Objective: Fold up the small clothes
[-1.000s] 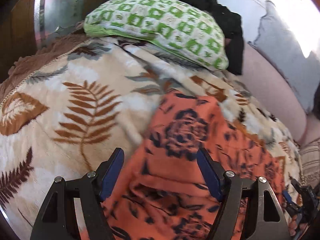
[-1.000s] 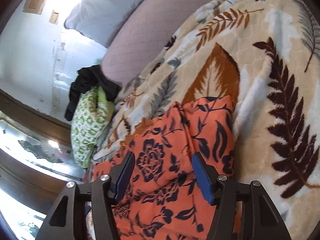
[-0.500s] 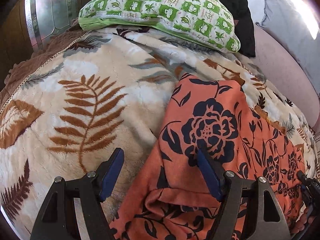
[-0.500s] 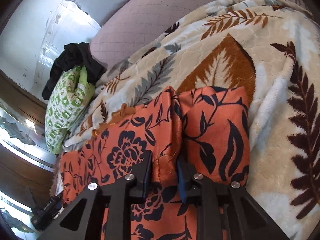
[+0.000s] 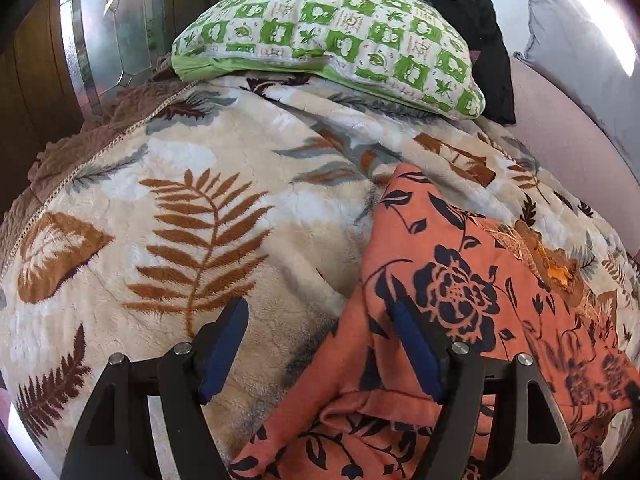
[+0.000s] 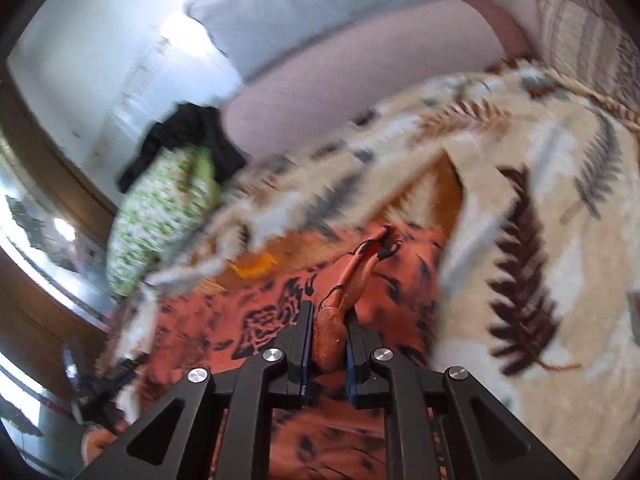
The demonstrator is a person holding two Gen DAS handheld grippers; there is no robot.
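a leaf-print blanket (image 5: 200,216) covers the bed; a green checked pillow (image 5: 332,36) lies on it, black clothing (image 5: 476,12) behind.

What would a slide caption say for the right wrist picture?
Right gripper pinches a fold of orange floral garment above the leaf-print blanket.

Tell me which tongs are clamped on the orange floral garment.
The right tongs: they pinch a fold of the orange floral garment. The left tongs are open.

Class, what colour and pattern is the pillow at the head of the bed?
White with green checks, clearest in the left wrist view: pillow.
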